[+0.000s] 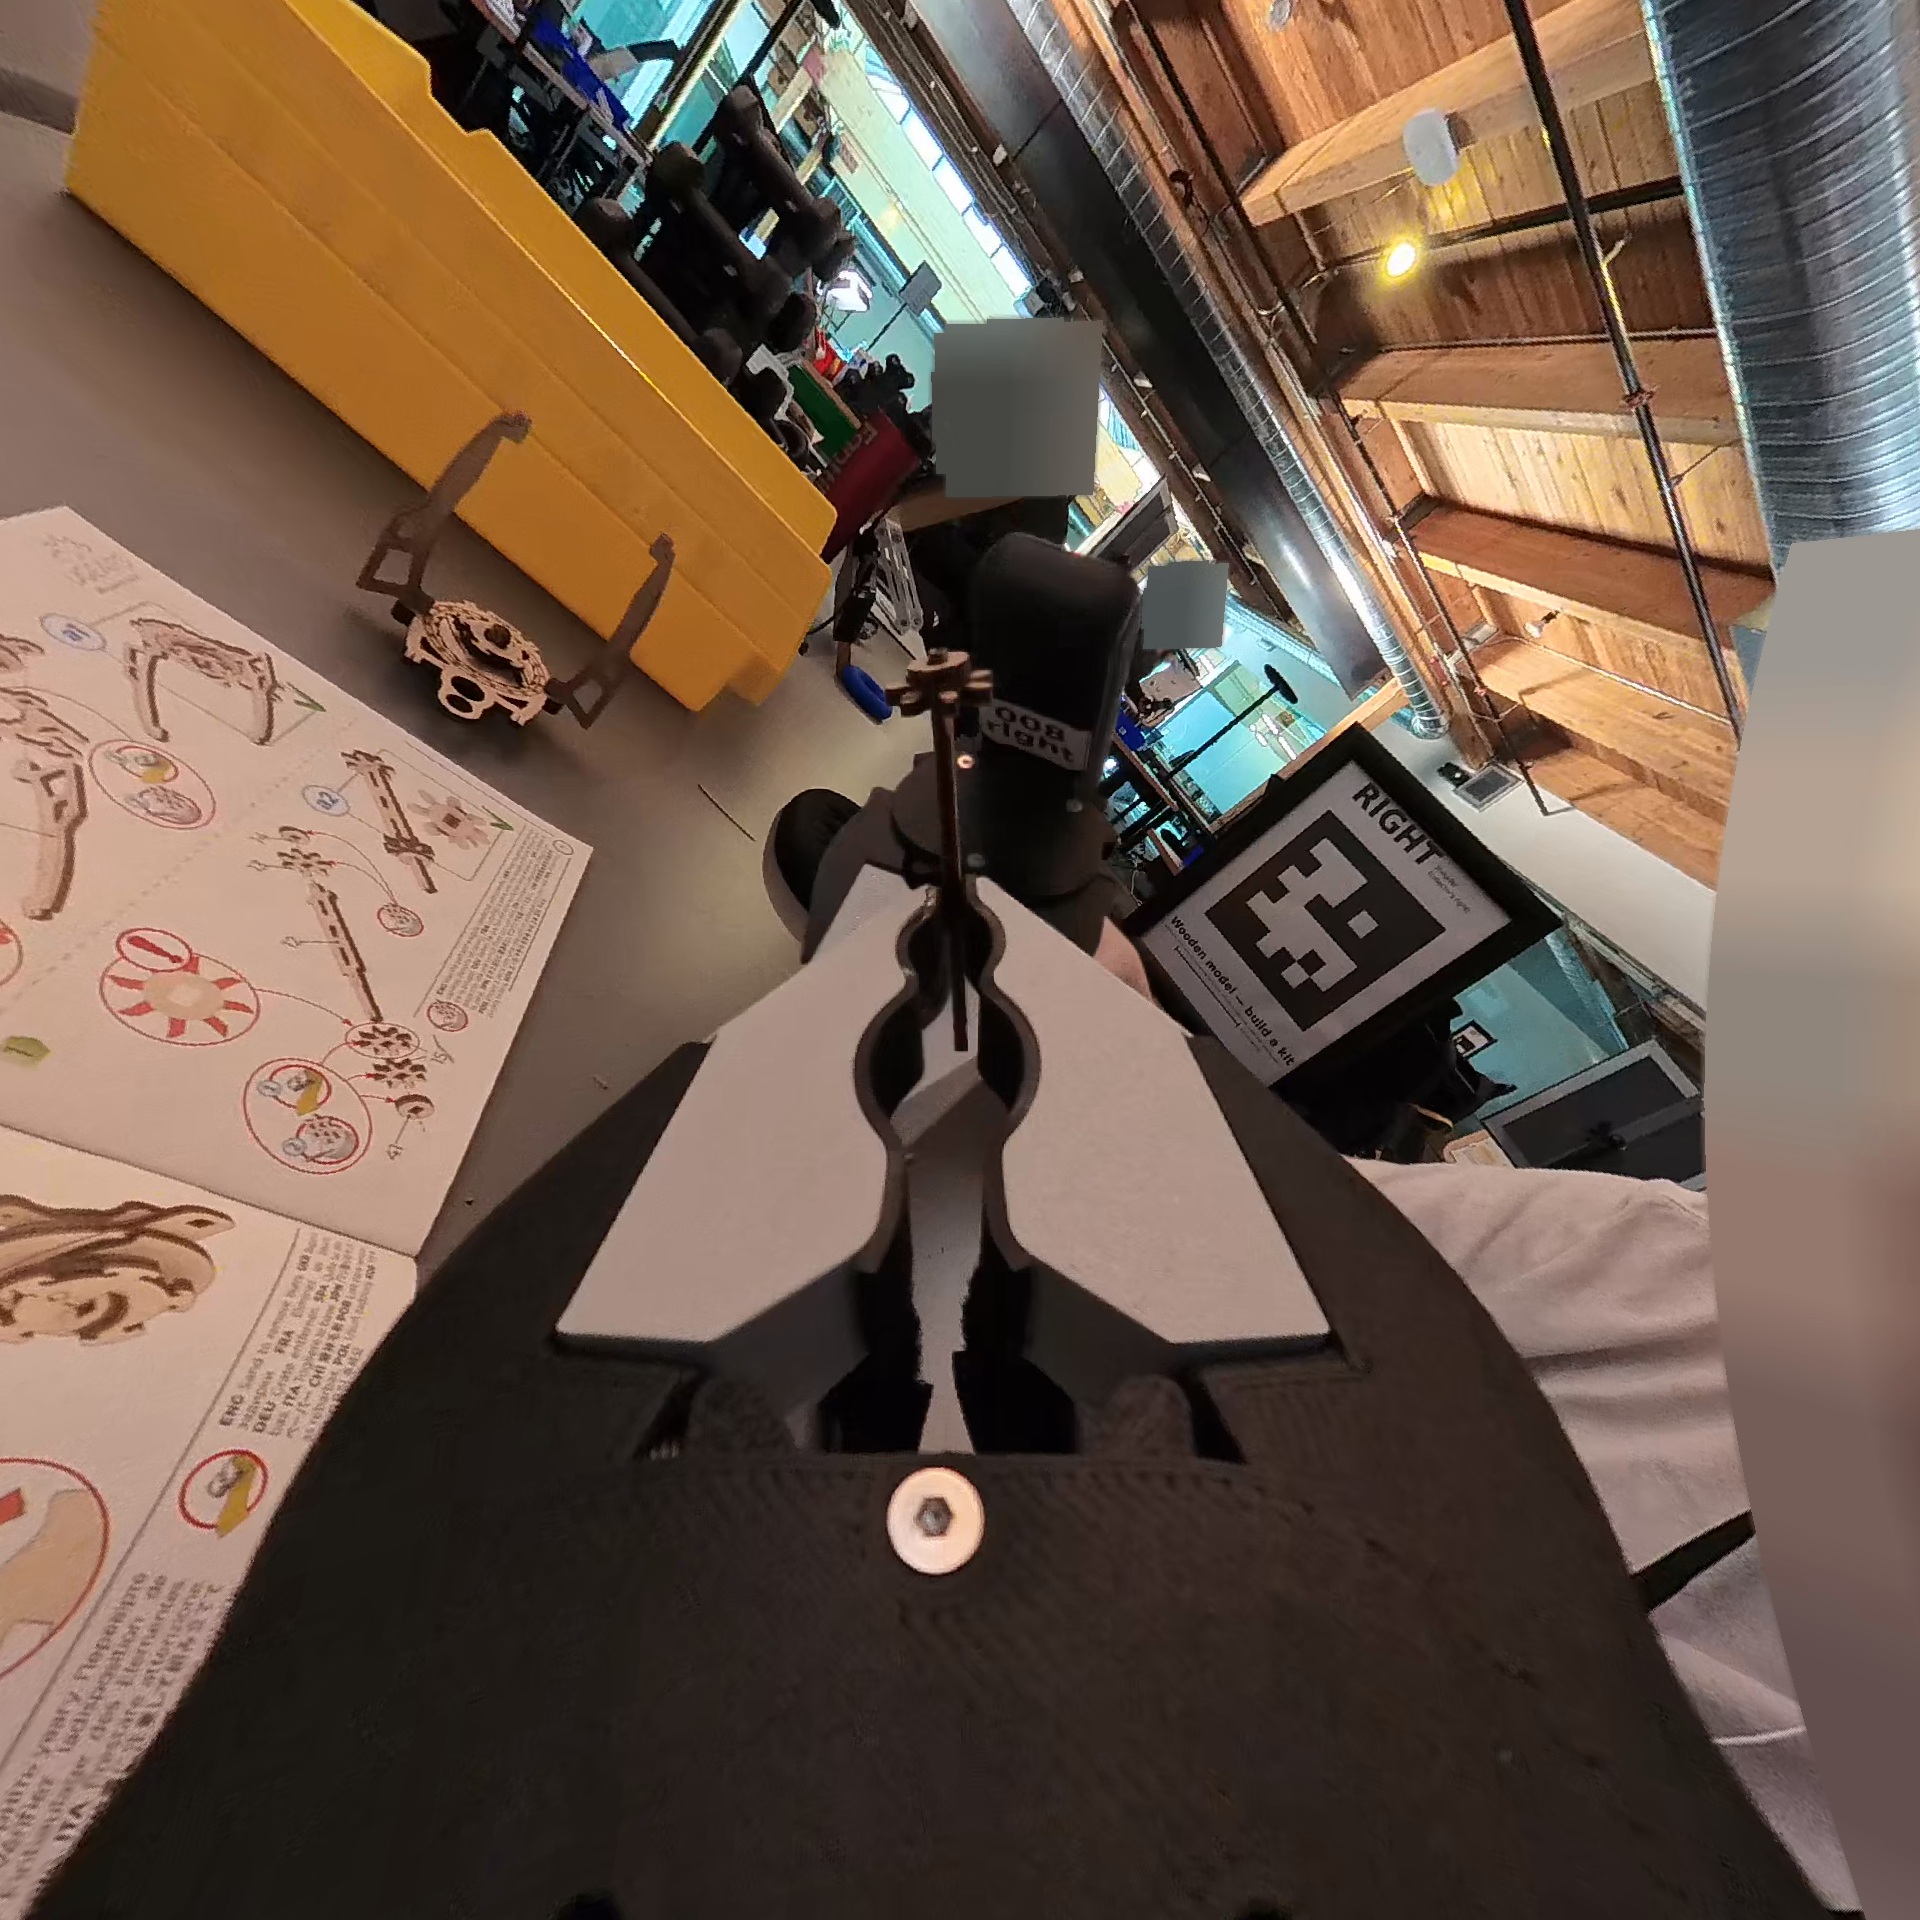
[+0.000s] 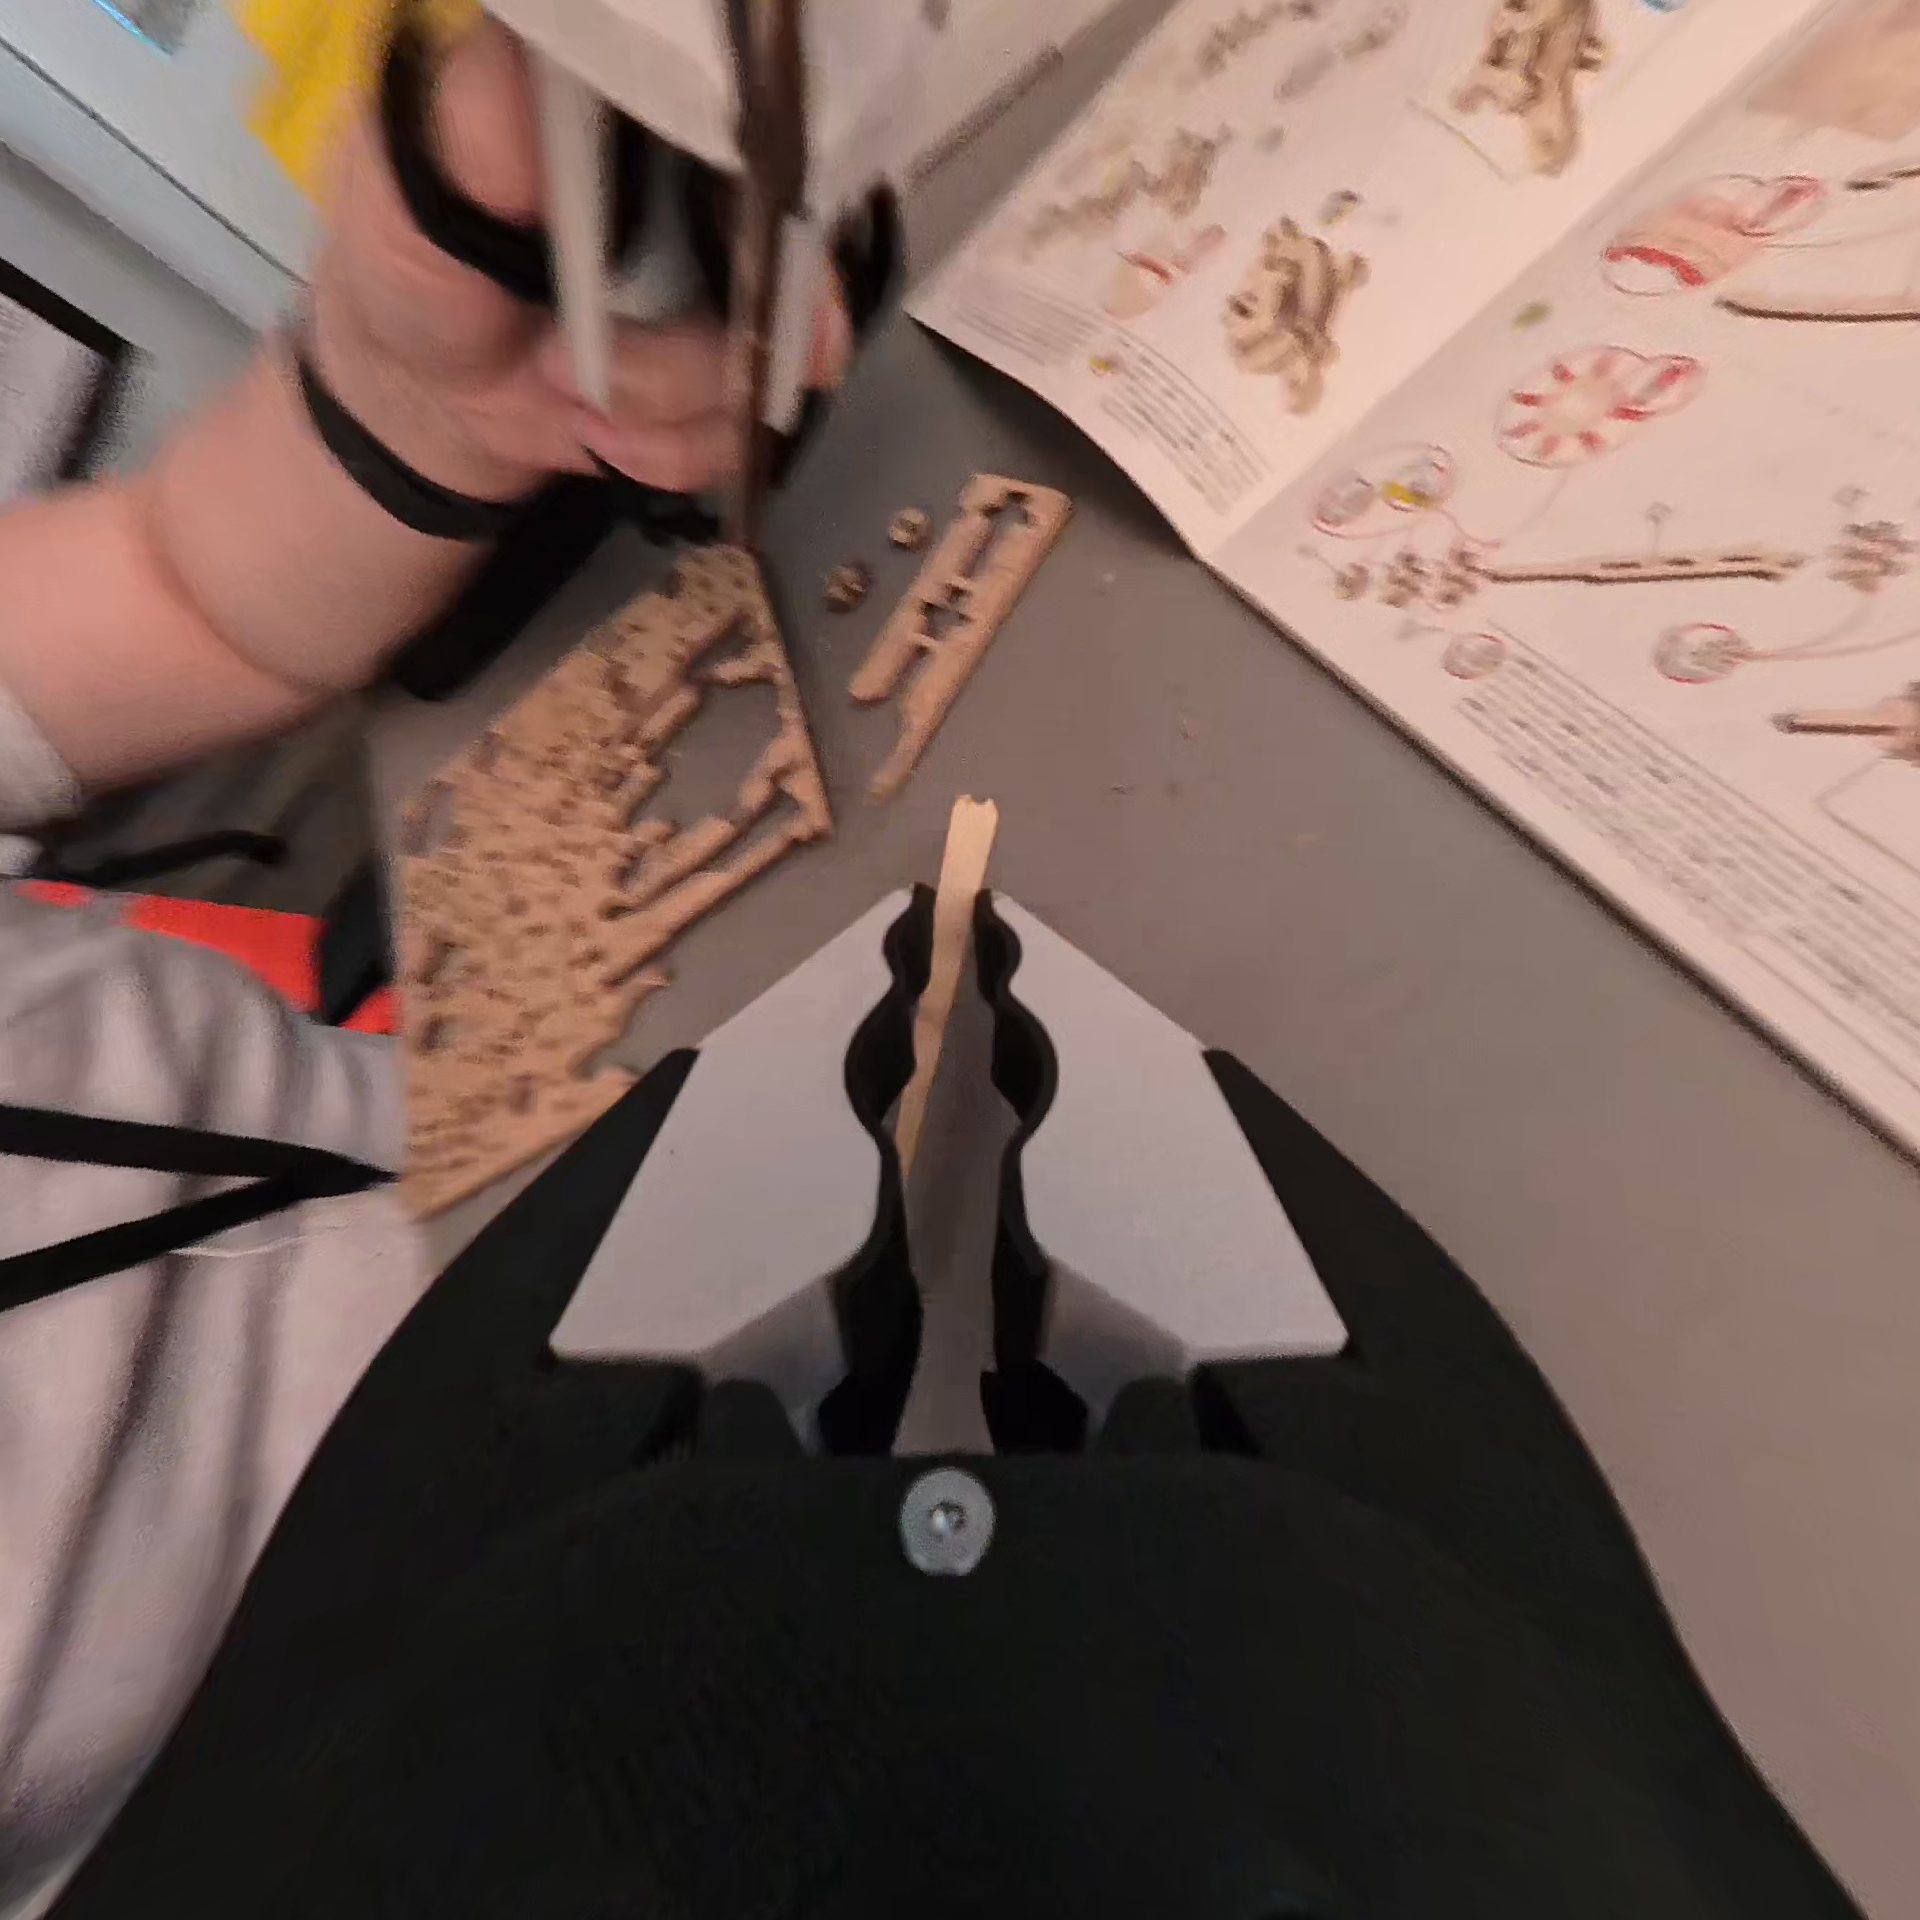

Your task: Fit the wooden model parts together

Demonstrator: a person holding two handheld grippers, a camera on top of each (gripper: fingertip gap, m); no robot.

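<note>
Left gripper [image 1: 948, 914] clenched on thin dark wooden rod [image 1: 952, 831], flower-shaped piece [image 1: 940, 681] atop, raised over grey table [image 1: 208, 416] | right gripper [image 2: 951, 894] clenched on pale wooden strip [image 2: 961, 894], above table, just beside punched sheet [image 2: 582, 831] | instruction booklet [image 2: 1558, 416] at right.

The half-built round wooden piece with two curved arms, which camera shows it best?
The left wrist view. There the round wooden piece stands sharp on the grey table, in front of the yellow bin. The right wrist view does not show it, only flat cut-out sheets, blurred.
</note>
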